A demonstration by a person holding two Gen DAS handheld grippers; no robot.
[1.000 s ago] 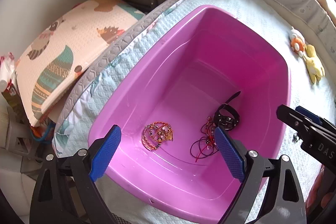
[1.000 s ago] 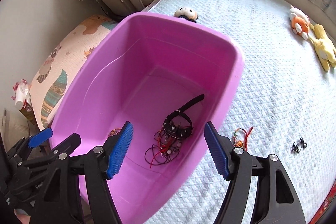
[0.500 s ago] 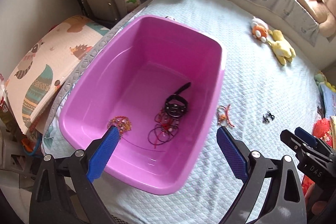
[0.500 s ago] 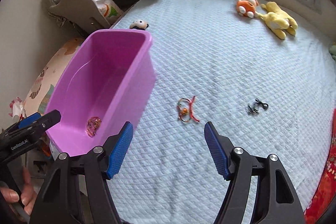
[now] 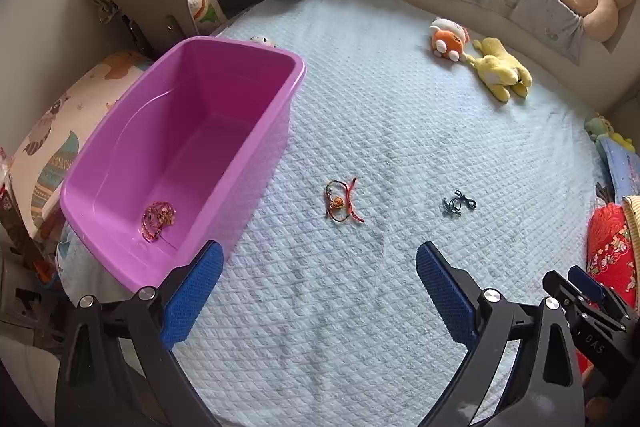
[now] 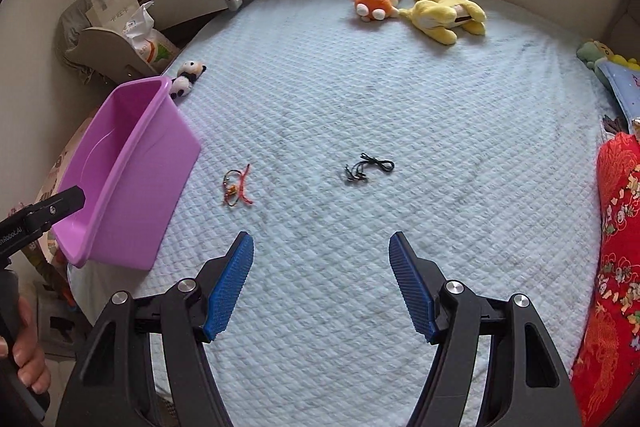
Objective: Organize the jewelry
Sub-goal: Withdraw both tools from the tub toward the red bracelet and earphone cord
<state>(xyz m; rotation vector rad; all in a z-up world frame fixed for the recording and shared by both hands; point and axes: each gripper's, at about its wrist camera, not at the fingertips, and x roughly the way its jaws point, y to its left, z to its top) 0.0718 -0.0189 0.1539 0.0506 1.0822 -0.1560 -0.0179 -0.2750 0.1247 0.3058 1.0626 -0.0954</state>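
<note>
A purple plastic bin (image 5: 120, 155) (image 6: 116, 195) stands at the left on a pale blue quilt. A gold and red bracelet (image 5: 158, 219) lies in the bin's near end. A red cord bracelet (image 5: 341, 202) (image 6: 237, 187) lies on the quilt just right of the bin. A small black cord piece (image 5: 458, 206) (image 6: 368, 166) lies further right. My left gripper (image 5: 316, 279) is open and empty, above the quilt short of the red bracelet. My right gripper (image 6: 322, 267) is open and empty, short of both loose pieces.
Orange (image 6: 376, 1) and yellow (image 6: 444, 13) plush toys lie at the far side of the quilt. A small panda toy (image 6: 186, 77) sits behind the bin. A red patterned cloth (image 6: 616, 247) lies at the right edge. Grey furniture and bags stand beyond the bed at far left.
Both grippers have pulled back from over the bin and swung right, over the open quilt. The black watch and cords in the bin have gone out of sight behind its wall.
</note>
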